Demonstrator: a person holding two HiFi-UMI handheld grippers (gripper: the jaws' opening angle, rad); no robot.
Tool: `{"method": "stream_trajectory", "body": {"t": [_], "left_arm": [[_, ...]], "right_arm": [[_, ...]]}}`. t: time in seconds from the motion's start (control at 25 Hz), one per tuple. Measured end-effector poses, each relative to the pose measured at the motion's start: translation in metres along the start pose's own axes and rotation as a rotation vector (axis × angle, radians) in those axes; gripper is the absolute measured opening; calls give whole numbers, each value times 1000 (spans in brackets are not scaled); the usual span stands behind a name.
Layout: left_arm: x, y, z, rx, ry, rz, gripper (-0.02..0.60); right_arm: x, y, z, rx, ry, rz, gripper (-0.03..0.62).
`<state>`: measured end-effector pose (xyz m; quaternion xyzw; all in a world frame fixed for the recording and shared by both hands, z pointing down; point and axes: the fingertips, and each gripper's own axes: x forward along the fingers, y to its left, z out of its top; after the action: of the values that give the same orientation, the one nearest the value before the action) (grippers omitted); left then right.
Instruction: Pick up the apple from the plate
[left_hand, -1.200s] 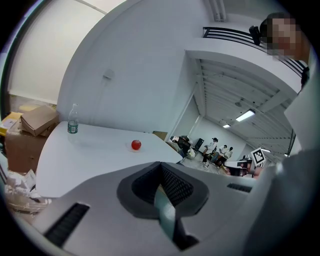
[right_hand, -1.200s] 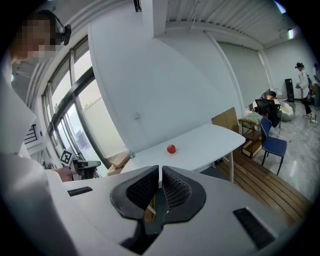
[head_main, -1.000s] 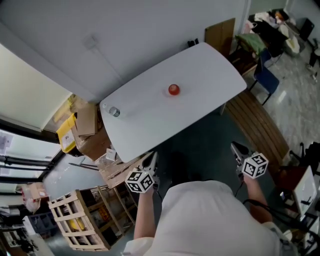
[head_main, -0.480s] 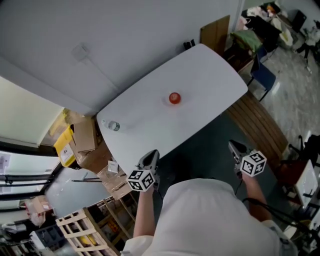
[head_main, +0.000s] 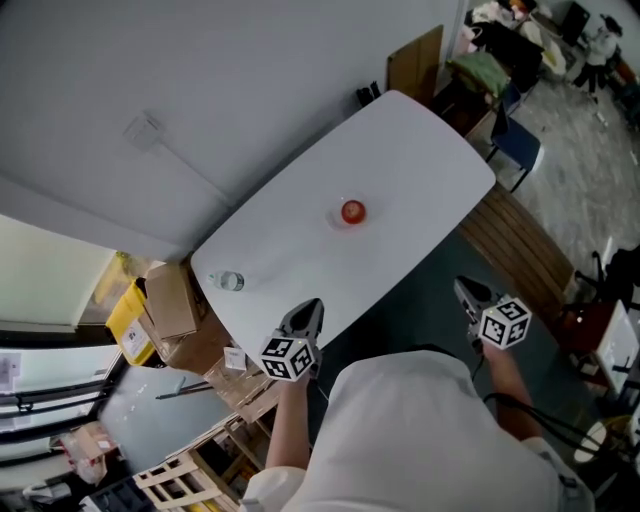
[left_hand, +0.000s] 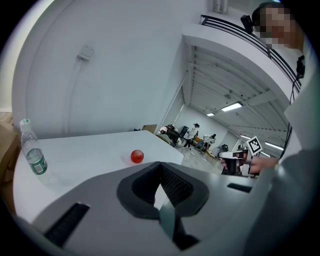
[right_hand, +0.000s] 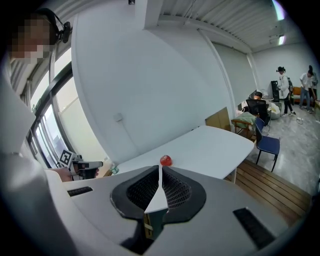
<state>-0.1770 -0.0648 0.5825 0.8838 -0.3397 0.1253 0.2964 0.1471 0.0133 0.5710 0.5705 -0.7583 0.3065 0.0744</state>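
Note:
A red apple (head_main: 352, 211) sits on a small clear plate (head_main: 336, 217) near the middle of the white table (head_main: 420, 150). Both grippers are held short of the table's near edge, well away from the apple. My left gripper (head_main: 309, 310) is shut and empty, its tips just over the table edge. My right gripper (head_main: 466, 291) hangs beyond the table's right corner, also shut with nothing in it. The left gripper view has the apple (left_hand: 137, 156) ahead above the closed jaws (left_hand: 160, 170). In the right gripper view the apple (right_hand: 165, 160) lies straight above the closed jaws (right_hand: 160, 172).
A water bottle (head_main: 229, 282) stands at the table's left end. Cardboard boxes (head_main: 172, 300) are piled on the floor left of the table. A blue chair (head_main: 515, 150) and a wooden bench (head_main: 520, 250) are on the right. People stand far back in the room (right_hand: 282, 82).
Both grippers and the camera have come nearer the table. The apple sits lower in the head view, and the left gripper's tips now reach the table edge.

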Motion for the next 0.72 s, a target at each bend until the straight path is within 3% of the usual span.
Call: {"method": "stream_trajectory", "body": {"t": [0.36, 0.72], "left_arm": [[20, 12, 15, 12, 36, -69, 2], [35, 10, 21, 0, 33, -77, 2]], "right_arm": [[23, 12, 4, 34, 13, -33, 43], [37, 12, 7, 23, 48, -4, 43]]}}
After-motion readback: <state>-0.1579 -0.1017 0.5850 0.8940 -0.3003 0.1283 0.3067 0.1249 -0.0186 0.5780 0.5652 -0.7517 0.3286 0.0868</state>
